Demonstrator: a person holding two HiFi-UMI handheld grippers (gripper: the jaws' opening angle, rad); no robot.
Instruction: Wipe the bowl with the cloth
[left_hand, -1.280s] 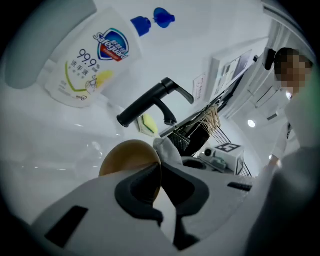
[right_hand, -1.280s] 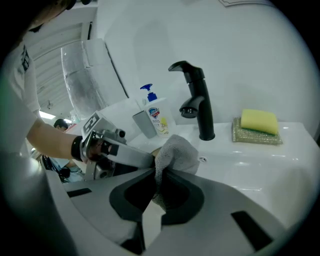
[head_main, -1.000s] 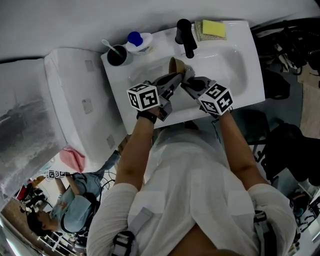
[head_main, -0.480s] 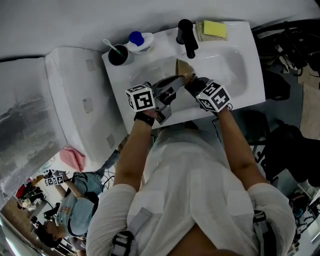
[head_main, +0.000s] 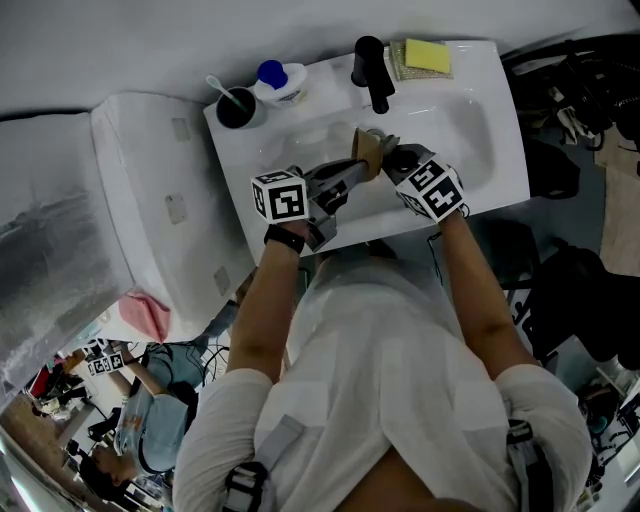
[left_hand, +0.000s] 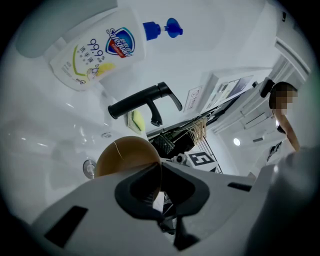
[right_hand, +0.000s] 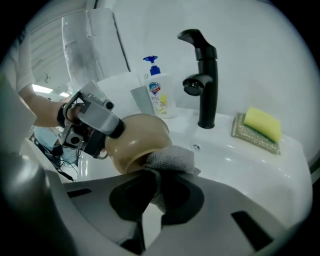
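A tan bowl (head_main: 366, 150) hangs on its side over the white sink (head_main: 470, 130). My left gripper (head_main: 350, 172) is shut on the rim of the bowl (left_hand: 127, 157); in the right gripper view the bowl (right_hand: 137, 140) is gripped from the left by it. My right gripper (head_main: 392, 158) is shut on a grey cloth (right_hand: 167, 162), which presses against the lower outside of the bowl. The cloth is barely visible in the head view.
A black faucet (head_main: 371, 70) stands at the sink's back edge. A yellow sponge (head_main: 427, 56) lies on a pad at the back right. A soap bottle (right_hand: 159, 92) with a blue pump and a dark cup (head_main: 235, 110) stand at the back left. The drain (left_hand: 89, 168) lies below the bowl.
Both grippers have shifted a little to the right and farther over the sink with the bowl. The right gripper has moved up against the bowl.
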